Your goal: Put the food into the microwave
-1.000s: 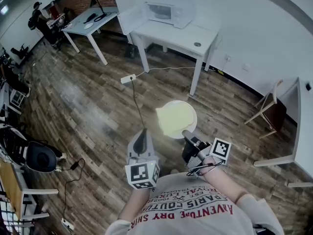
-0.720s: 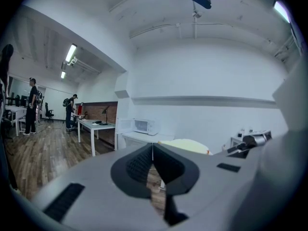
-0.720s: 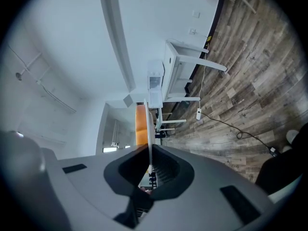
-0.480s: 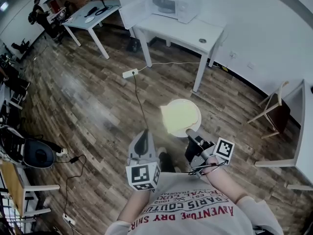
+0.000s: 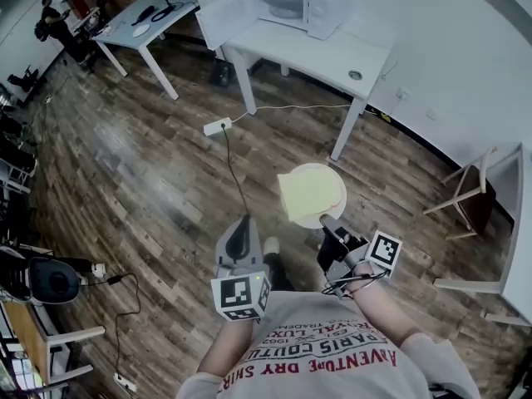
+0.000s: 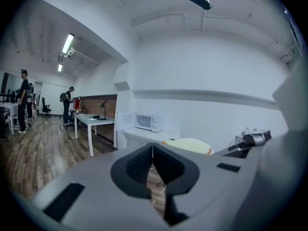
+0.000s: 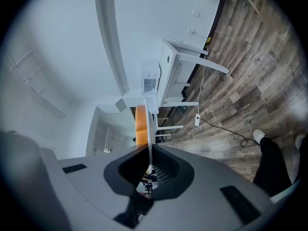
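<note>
A white plate [image 5: 326, 210] with a flat yellow food [image 5: 307, 191] on it hangs over the wooden floor, and my right gripper [image 5: 329, 223] is shut on its near rim. In the right gripper view the plate [image 7: 150, 117] shows edge-on between the jaws, with the orange-yellow food [image 7: 140, 124] against it. My left gripper [image 5: 240, 238] is shut and holds nothing; it is level with the plate, to its left. The white microwave [image 5: 293, 7] stands on a white table [image 5: 332, 52] ahead, its door [image 5: 223, 17] swung open to the left. The left gripper view also takes in the microwave [image 6: 147, 121].
A power strip [image 5: 218, 128] with a black cable lies on the floor between me and the table. A wooden chair [image 5: 465, 194] stands at the right. A second table [image 5: 145, 25] and people are at the far left. A small round object [image 5: 356, 75] sits on the microwave table.
Both grippers and the plate have moved forward together across the floor; the microwave table and the power strip are now nearer. The grip on the plate is unchanged.
</note>
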Demonstrator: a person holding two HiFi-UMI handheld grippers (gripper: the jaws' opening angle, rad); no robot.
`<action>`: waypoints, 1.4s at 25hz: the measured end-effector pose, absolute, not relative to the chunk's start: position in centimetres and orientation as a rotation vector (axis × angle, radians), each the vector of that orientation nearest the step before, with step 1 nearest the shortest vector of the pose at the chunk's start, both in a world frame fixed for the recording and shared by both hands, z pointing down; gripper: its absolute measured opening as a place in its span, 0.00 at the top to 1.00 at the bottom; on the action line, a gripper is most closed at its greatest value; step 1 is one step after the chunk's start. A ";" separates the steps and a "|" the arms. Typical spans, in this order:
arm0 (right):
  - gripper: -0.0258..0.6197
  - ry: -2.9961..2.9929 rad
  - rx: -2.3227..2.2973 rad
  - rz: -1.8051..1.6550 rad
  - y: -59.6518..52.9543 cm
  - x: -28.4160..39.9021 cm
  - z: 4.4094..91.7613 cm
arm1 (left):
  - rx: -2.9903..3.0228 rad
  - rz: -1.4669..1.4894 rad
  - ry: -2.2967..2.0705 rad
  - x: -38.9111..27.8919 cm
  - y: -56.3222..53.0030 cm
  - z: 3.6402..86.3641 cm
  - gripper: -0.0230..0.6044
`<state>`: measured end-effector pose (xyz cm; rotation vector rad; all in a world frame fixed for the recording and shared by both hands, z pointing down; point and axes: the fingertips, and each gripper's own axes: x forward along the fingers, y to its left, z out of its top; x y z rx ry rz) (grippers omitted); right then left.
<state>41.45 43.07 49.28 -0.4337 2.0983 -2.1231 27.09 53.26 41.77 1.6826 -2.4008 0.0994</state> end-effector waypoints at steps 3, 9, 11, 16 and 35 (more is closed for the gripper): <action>0.92 2.095 -0.431 -2.117 40.7 37.0 48.7 | 1.703 0.091 -2.391 22.5 50.4 41.2 0.95; 0.92 2.076 -0.439 -2.126 35.8 27.3 47.5 | 1.723 0.060 -2.379 12.0 44.9 40.0 0.95; 0.92 2.076 -0.434 -2.127 34.8 25.1 47.2 | 1.729 0.045 -2.385 9.5 43.8 39.6 0.95; 0.92 2.091 -0.420 -2.106 31.5 20.0 46.1 | 1.735 0.030 -2.384 4.4 40.7 39.3 0.95; 0.92 2.113 -0.288 -2.181 10.8 7.4 46.6 | 1.556 0.038 -2.508 -7.7 23.6 39.8 0.95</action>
